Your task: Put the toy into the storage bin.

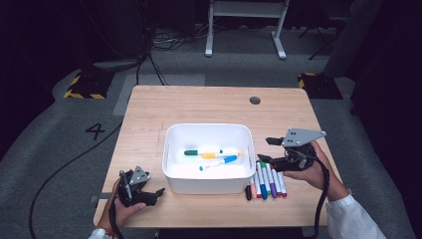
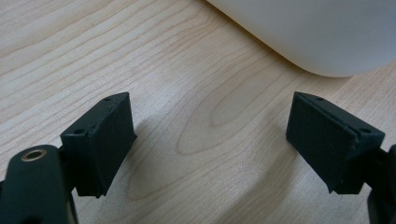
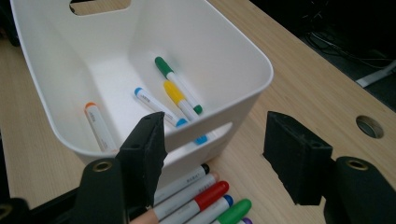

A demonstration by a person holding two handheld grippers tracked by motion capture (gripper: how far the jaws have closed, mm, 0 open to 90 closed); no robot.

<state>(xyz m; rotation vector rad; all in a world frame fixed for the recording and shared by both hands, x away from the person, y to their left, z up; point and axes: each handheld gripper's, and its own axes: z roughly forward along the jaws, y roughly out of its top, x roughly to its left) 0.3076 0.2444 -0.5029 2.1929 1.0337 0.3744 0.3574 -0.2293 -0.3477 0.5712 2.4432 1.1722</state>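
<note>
The bench (image 1: 199, 104) is evenly and brightly lit from above while the room behind falls into near darkness. Beneath the left claw (image 2: 210, 140) lie soft, faint shadows. Close to the right claw (image 3: 215, 154), the nearest black jaws blur slightly.

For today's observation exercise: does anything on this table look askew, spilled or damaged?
Nothing stands out. Four markers lie loosely inside the white bin, and the other markers sit in a neat row on the table beside it. Nothing spilled or broken.
</note>
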